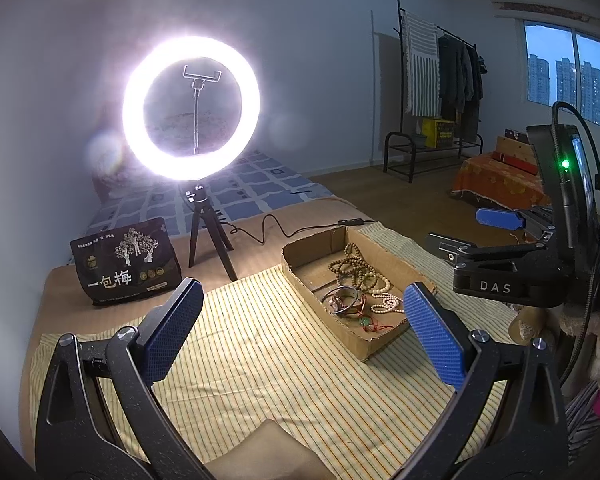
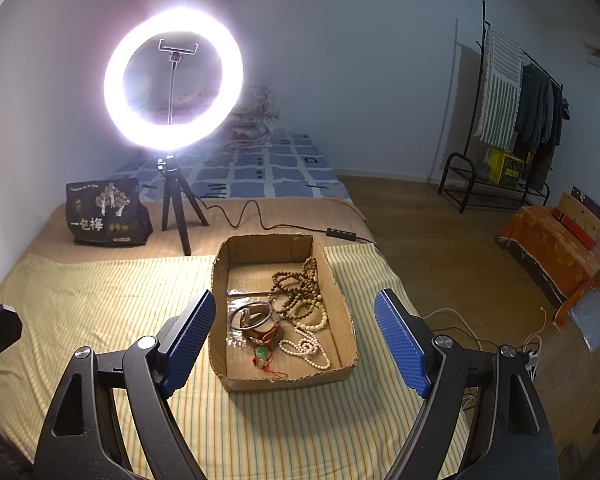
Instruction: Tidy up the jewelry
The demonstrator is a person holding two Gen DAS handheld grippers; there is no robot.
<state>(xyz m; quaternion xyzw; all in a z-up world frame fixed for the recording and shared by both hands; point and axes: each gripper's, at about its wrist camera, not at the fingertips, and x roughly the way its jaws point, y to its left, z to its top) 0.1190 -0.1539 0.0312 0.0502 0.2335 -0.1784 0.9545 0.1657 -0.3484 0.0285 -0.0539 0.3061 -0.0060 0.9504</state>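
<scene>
Bedroom, pale walls, wood floor; work surface is a bed with a yellow striped cloth spread over a tan sheet. Far left on the sheet: dark snack bag standing upright, then a lit ring light on a small black tripod, cable trailing right across the sheet. Left gripper hovers over the bare striped cloth, blue pads spread wide, nothing between them, box off to its right. Centre: open cardboard box lying on the cloth, holding all the jewelry in a loose pile: brown wooden bead strand toward the back right, dark bangle with a watch-like strap under it at centre-left, cream bead necklace front right, small green pendant on red cord at the front. Right gripper is released too, jaws wide, box framed between the pads but not touched. Right side of room: black clothes rack with hanging garments, low stand under an orange cloth.
</scene>
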